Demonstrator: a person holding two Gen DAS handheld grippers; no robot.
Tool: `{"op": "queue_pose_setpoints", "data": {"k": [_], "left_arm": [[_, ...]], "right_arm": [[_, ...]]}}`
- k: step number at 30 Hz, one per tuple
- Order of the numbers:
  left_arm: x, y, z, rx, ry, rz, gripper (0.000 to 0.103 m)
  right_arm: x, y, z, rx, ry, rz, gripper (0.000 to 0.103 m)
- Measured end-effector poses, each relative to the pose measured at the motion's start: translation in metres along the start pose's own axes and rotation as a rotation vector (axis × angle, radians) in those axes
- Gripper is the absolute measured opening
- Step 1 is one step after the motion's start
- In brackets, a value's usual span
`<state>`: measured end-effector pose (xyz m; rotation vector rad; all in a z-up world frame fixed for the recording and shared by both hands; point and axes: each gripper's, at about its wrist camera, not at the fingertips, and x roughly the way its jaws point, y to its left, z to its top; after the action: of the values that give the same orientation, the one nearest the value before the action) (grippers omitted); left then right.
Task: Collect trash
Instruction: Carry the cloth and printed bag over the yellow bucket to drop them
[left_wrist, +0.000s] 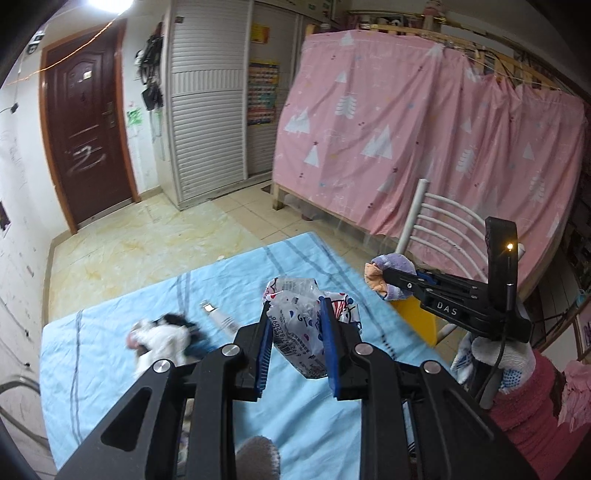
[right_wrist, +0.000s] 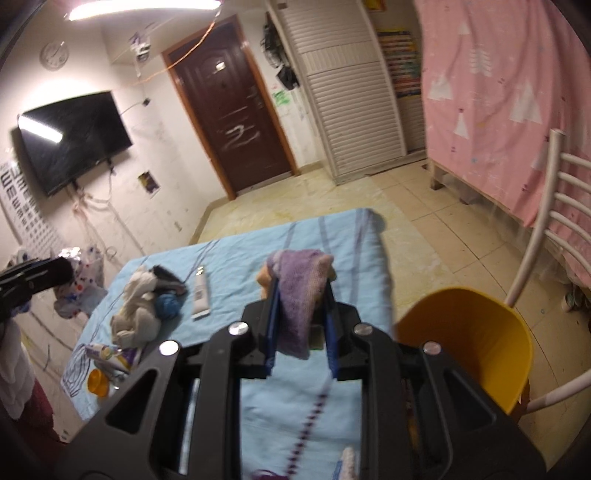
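My right gripper (right_wrist: 301, 295) grips a purple cloth (right_wrist: 295, 291), and the yellow bin (right_wrist: 476, 332) sits just right of it, nearer this hand. My left gripper (left_wrist: 295, 321) holds a crumpled wrapper (left_wrist: 295, 314), farther from the bin.

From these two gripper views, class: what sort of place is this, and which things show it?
Most likely a lived-in bedroom at home: a wooden bed frame draped in a pink tree-print curtain, a wall-mounted television, a white louvred wardrobe.
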<state>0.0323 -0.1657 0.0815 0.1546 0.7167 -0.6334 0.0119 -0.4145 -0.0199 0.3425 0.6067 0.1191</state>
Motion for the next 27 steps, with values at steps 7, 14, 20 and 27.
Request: {"op": "queue_pose_setpoints", "data": {"k": [7,14,20,27], "left_arm": [[0.029,-0.044,0.021,0.039,-0.007,-0.064,0.015],[0.072,-0.096,0.038,0.067,0.029,-0.138,0.015],[0.116,-0.131,0.048,0.087,0.082,-0.161,0.015],[0.159,-0.16,0.059,0.085,0.128,-0.181,0.015]], "right_arm": [[-0.014,-0.06,0.001,0.093,-0.049,-0.098,0.02],[-0.01,-0.111,-0.008,0.173,-0.048,-0.178,0.02],[0.004,-0.134,-0.015,0.21,-0.025,-0.196,0.021],[0.003,-0.155,-0.019,0.256,-0.033,-0.225,0.034]]}}
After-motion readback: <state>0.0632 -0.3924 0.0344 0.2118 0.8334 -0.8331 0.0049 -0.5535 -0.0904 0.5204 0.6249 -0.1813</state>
